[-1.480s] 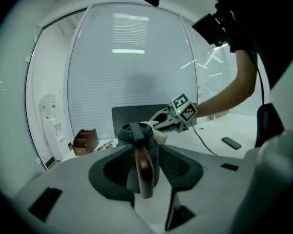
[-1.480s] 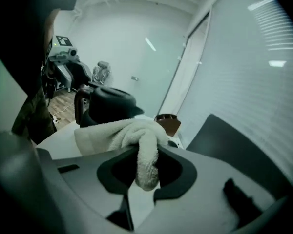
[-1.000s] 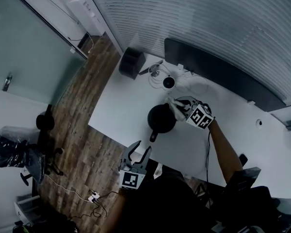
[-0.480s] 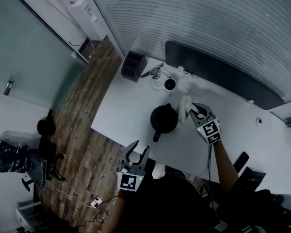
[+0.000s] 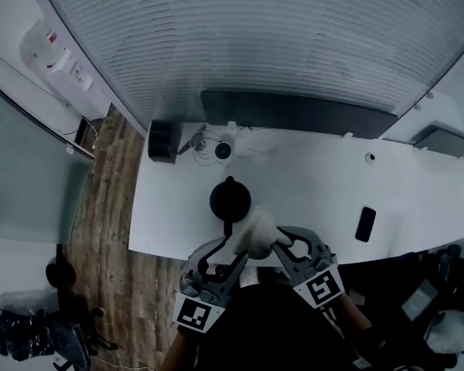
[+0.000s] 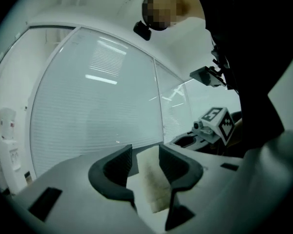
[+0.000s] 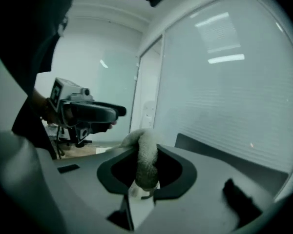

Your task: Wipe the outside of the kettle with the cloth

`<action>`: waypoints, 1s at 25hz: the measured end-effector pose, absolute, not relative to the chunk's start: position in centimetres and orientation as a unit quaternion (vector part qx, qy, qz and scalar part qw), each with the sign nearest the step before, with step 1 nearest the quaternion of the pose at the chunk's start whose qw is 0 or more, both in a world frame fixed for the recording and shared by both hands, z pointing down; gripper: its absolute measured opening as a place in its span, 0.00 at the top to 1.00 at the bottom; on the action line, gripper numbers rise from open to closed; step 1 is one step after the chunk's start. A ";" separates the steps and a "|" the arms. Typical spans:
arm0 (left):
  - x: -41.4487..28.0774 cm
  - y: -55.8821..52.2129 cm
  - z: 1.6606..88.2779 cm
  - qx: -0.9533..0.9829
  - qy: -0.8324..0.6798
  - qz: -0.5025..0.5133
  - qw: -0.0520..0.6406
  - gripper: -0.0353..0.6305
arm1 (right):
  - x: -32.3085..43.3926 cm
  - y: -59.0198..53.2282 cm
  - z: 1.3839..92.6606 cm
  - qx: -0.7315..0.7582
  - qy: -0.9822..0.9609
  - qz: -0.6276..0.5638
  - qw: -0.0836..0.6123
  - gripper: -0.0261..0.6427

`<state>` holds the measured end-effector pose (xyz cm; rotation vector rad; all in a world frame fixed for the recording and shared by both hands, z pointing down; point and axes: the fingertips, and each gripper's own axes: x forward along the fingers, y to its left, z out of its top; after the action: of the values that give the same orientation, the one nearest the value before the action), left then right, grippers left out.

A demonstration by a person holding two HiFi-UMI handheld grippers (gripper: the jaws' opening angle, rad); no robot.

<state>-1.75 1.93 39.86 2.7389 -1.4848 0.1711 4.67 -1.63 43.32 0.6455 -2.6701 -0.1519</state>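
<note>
The black kettle stands on the white table, its handle toward the near edge. Both grippers hang high above the near edge, away from the kettle. My right gripper is shut on the white cloth, which bunches out past its tips. In the right gripper view the cloth is a thick roll pinched between the jaws of my right gripper. My left gripper is open just left of the cloth. Nothing sits between the jaws of my left gripper in its own view.
A black box stands at the table's far left corner, beside a small round white device with cables. A long dark panel runs along the back edge. A black phone lies at the right. Wood floor lies left of the table.
Both grippers have risen from the table toward the camera. The right gripper has carried the cloth off the kettle's side to above the near edge. The head view has swung.
</note>
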 end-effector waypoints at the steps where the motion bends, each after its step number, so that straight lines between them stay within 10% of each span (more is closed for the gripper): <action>1: -1.8 2.2 40.0 0.882 -0.468 0.037 0.038 0.71 | 4.6 -0.3 42.5 0.221 -0.955 -0.077 0.184 0.85; 7: -3.4 5.1 39.6 0.912 -0.275 -0.149 0.265 0.66 | 4.0 4.8 38.4 0.176 -0.957 -0.190 0.131 0.85; 17: -3.4 8.2 39.9 0.920 -0.176 -0.162 0.309 0.67 | 0.0 8.1 37.3 0.145 -0.944 -0.264 0.135 0.85; 19: -3.8 8.5 39.7 0.917 -0.169 -0.178 0.315 0.88 | -0.5 8.0 37.9 0.145 -0.941 -0.268 0.147 0.85; 25: -6.9 8.4 40.1 0.914 -0.185 -0.170 0.319 0.90 | -0.9 7.2 40.8 0.141 -0.950 -0.211 0.180 0.85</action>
<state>-6.92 8.36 40.07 2.4039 -0.4872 -0.4458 -0.95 7.25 40.79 0.3985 -2.6849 -0.5965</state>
